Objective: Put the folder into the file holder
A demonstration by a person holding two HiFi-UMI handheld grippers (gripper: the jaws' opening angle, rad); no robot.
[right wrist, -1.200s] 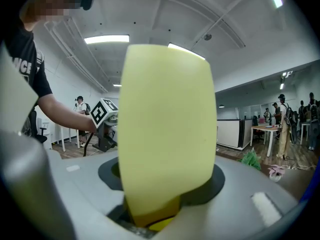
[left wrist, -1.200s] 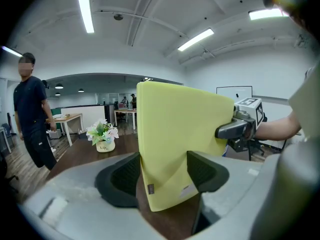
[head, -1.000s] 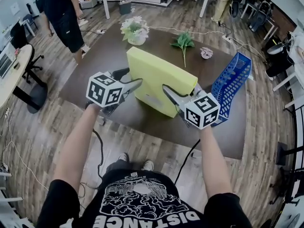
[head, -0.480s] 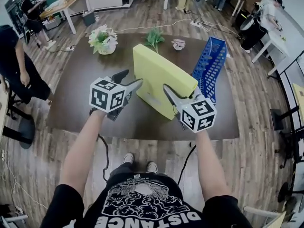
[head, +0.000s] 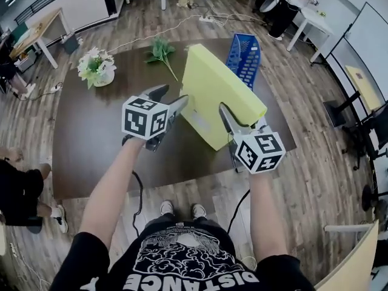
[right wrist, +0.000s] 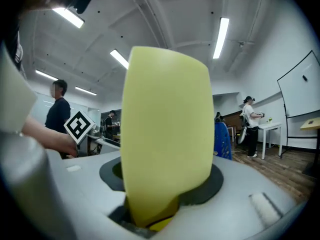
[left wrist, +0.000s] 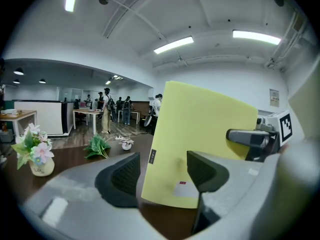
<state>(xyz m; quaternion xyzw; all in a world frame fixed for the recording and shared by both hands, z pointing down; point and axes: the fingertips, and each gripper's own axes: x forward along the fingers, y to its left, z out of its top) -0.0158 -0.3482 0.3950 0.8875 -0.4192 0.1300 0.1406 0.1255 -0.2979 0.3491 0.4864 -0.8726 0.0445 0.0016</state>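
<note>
- We see the yellow folder [head: 221, 96] in the centre of the head view. It is raised off the dark worktop [head: 109, 132] and tilted, with its top end toward the upper middle of the frame.
- The right gripper [head: 227, 114] is clenched on the folder's lower right edge. In the right gripper view the folder stands edge-on, deep between the two jaws, and fills the middle of the picture.
- The left gripper [head: 174, 96] is released. In the left gripper view its jaws stand apart and the folder's lower corner shows in the gap beyond them. One pad is clear of the folder, and we cannot tell whether the other touches it.
- In the head view the left gripper's tips are at the folder's left side, just left of centre.
- The blue file holder [head: 244, 56] sits at the far edge of the worktop, in the upper middle of the head view, just beyond the folder's top. The folder overlaps it in the picture, so we cannot tell whether they touch.
- The folder is outside the file holder.
- A flower pot [head: 96, 66] with pale blooms stands at the upper left of the worktop, and a green sprig [head: 160, 50] lies to the right of it.
- Around the worktop we see a wooden floor [head: 315, 180].
</note>
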